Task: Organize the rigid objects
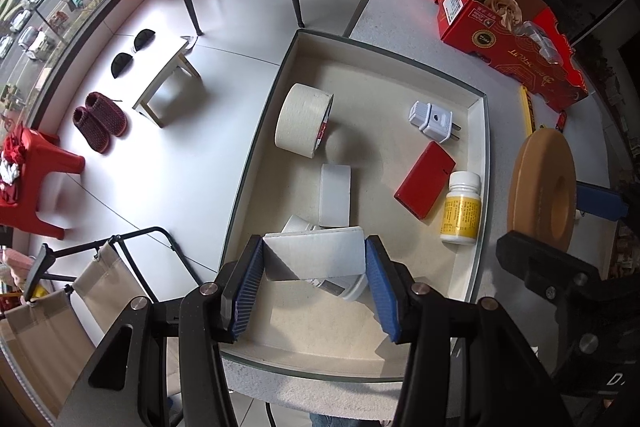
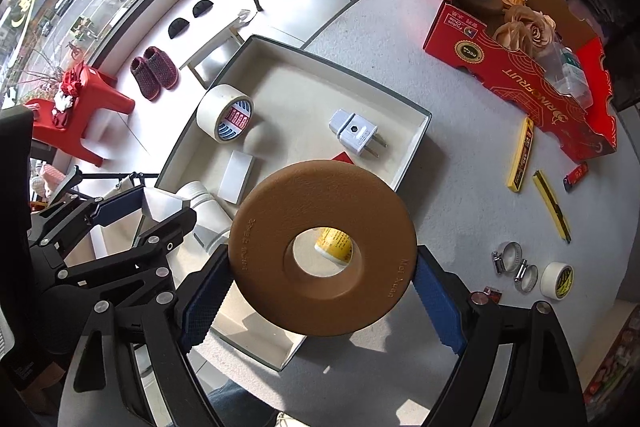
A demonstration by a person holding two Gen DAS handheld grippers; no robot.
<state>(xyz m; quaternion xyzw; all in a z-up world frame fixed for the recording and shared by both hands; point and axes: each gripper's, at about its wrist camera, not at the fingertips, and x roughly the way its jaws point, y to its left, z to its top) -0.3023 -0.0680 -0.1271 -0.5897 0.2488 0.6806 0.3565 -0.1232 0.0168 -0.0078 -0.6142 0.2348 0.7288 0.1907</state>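
- Left hand-held gripper [image 1: 314, 281]: clenched on a white rectangular block [image 1: 316, 255], held over the near end of the shallow cream cardboard tray [image 1: 478, 163], apparently for placement inside.
- Tray contents: cream tape roll [image 1: 304, 119], grey plug adapter [image 1: 432, 119], flat red box [image 1: 426, 179], yellow-labelled white bottle [image 1: 462, 207].
- Right hand-held gripper [image 2: 320, 301]: grasping a brown ring-shaped disc [image 2: 324, 247] by its rim, above the tray's right edge, likely next for sorting.

Both grippers: black linkage frames, silver screws, ribbed blue fingers [image 1: 248, 287].
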